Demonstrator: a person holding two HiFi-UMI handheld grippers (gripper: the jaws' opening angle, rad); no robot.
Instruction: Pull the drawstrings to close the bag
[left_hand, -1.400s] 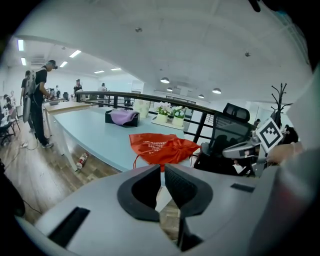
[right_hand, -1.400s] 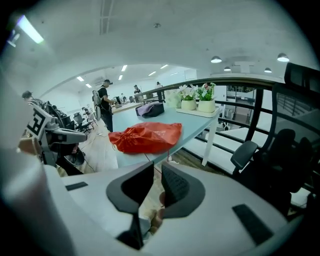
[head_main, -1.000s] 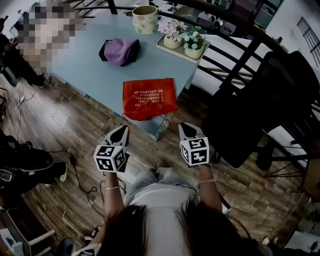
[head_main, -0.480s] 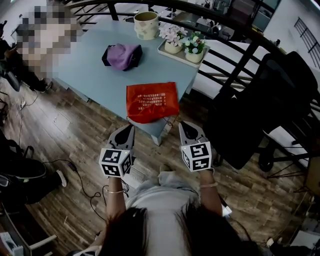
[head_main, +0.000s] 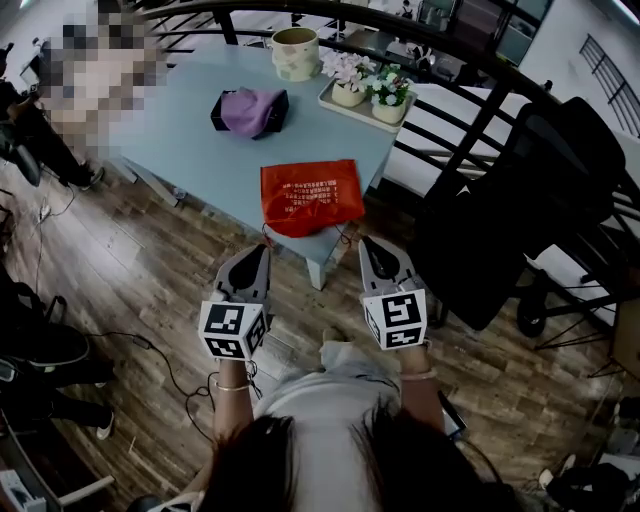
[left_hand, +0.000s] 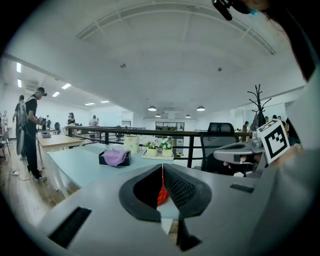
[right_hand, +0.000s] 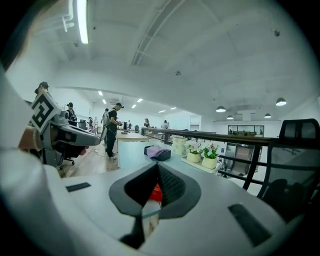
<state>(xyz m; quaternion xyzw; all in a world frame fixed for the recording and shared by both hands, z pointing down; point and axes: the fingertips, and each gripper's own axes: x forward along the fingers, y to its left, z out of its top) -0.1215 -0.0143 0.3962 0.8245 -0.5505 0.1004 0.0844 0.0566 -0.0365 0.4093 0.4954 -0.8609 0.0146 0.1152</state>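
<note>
A red drawstring bag (head_main: 310, 197) lies flat at the near corner of the pale blue table (head_main: 180, 130), its near edge hanging over the rim. My left gripper (head_main: 262, 250) is just before the bag's left corner, shut on a thin red drawstring (left_hand: 162, 175) that runs up between the jaws. My right gripper (head_main: 368, 244) is by the bag's right corner, jaws shut, with a thin drawstring (head_main: 347, 236) leading to its tip. In the right gripper view the red bag (right_hand: 156, 192) shows behind the closed jaws (right_hand: 158, 165).
On the table behind the bag are a black box with purple cloth (head_main: 250, 108), a cup (head_main: 295, 52) and a tray of flower pots (head_main: 365, 90). A black railing (head_main: 480, 120) and black chair (head_main: 520, 200) stand to the right. Cables lie on the wooden floor (head_main: 150, 350).
Both grippers have lifted a little and stayed shut close to the table's near corner. The red bag lies in the same place on the table.
</note>
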